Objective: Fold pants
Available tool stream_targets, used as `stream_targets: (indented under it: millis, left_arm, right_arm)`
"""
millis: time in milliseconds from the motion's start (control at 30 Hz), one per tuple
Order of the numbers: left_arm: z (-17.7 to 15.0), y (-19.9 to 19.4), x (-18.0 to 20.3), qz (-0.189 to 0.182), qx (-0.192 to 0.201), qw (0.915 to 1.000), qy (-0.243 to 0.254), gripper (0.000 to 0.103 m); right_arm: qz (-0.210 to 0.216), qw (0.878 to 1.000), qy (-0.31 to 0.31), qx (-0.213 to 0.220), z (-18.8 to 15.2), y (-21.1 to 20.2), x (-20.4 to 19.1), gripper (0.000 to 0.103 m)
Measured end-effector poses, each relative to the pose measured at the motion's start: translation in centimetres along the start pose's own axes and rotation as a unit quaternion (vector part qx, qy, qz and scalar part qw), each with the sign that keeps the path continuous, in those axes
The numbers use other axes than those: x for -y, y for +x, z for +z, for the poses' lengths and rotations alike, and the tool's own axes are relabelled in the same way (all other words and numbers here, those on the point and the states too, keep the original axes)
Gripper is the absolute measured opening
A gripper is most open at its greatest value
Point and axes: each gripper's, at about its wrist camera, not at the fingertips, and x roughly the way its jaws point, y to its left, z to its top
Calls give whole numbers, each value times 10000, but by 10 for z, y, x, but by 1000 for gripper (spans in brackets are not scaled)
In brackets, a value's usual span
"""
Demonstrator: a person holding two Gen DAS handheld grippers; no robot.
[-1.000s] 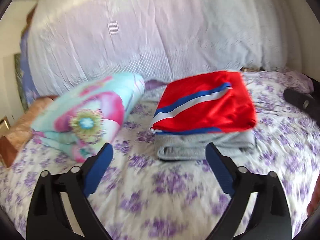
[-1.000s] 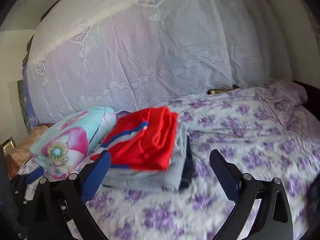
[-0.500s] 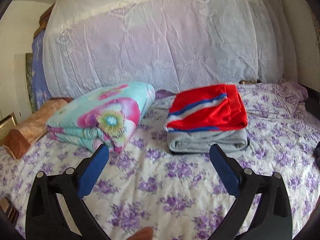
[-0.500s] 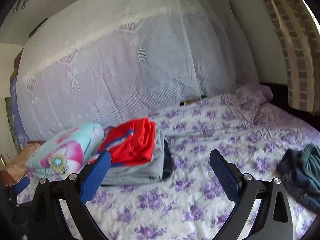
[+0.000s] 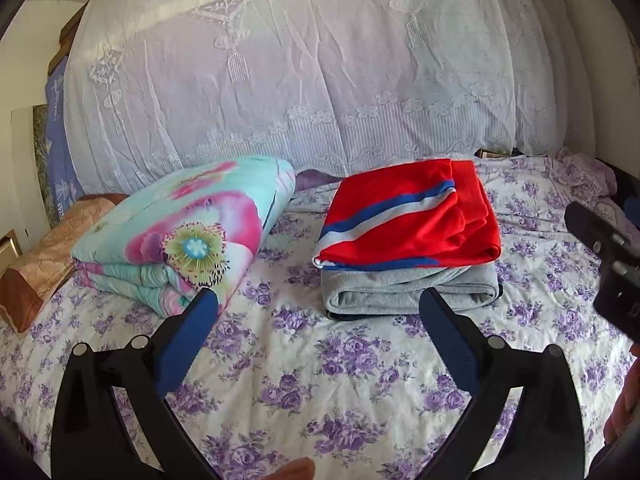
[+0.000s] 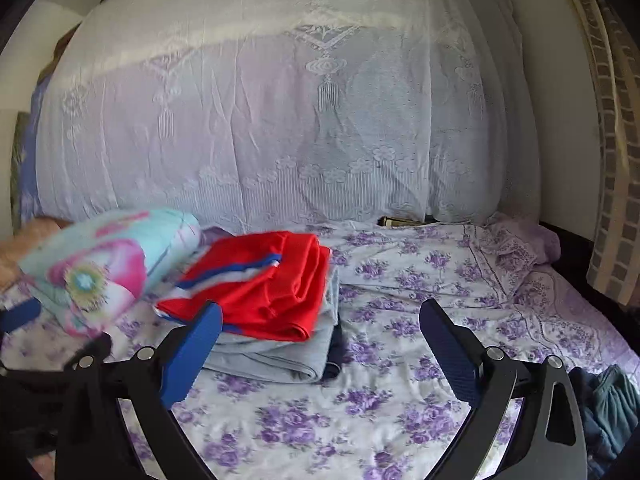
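A stack of folded clothes lies on the bed: red pants with a blue and white stripe [image 5: 412, 216] on top of folded grey pants [image 5: 408, 290]. The same red pants [image 6: 264, 288] and grey pants [image 6: 288, 356] show in the right wrist view, with a dark garment [image 6: 338, 350] under them. My left gripper [image 5: 318, 312] is open and empty, held above the sheet in front of the stack. My right gripper [image 6: 320, 320] is open and empty, to the right of the stack. A crumpled dark blue garment [image 6: 604, 404] lies at the right edge.
A folded floral quilt [image 5: 184, 236] lies left of the stack. The bed has a purple-flowered sheet [image 5: 320, 380]. A tall pile under a white lace cover [image 5: 300, 80] fills the back. A brown pillow [image 5: 44, 256] sits far left. The right gripper's body [image 5: 608, 256] shows at right.
Both grippers pulled back from the stack. The right wrist view then swung left again, leaving the dark blue garment at its right edge. Both grippers stayed open.
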Motion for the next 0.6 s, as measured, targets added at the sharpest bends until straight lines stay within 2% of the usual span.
stream_targets:
  millis: [167,600]
  left_arm:
    - [0,-3,2,11,45,10000,36,98]
    - [2,-6,1,-48,3,10000,3,98]
  right_arm:
    - [291,9991,248,-178,-3,5,3,100]
    - [335,9991,98,-226,-7,6,-8,99]
